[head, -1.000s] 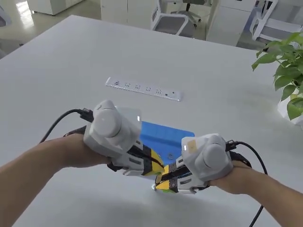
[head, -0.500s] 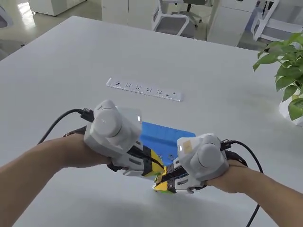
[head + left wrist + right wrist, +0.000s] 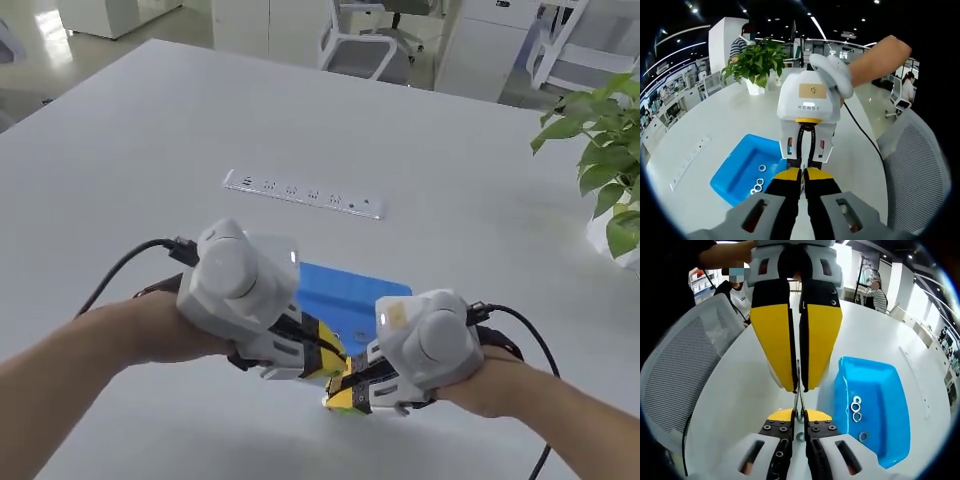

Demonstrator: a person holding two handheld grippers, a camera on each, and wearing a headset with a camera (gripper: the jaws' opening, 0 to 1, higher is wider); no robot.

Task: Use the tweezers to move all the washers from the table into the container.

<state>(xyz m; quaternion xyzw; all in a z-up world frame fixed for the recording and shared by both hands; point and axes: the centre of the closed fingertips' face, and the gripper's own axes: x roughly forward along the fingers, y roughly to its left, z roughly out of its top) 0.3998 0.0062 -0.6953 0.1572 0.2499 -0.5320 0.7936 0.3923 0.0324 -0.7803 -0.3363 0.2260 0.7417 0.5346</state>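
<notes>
Centrally, power strip (image 3: 303, 191), blue container (image 3: 350, 290) on white table (image 3: 150, 120); plant (image 3: 600, 140) right, chairs (image 3: 360, 40) beyond.

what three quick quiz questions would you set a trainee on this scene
1. True or false: the blue container already holds washers.
2. What lies on the table beyond the container in the head view? A) power strip B) keyboard C) mug
3. How many washers show inside the container in the right gripper view?
Key: 1 true; 2 A; 3 four.
</notes>
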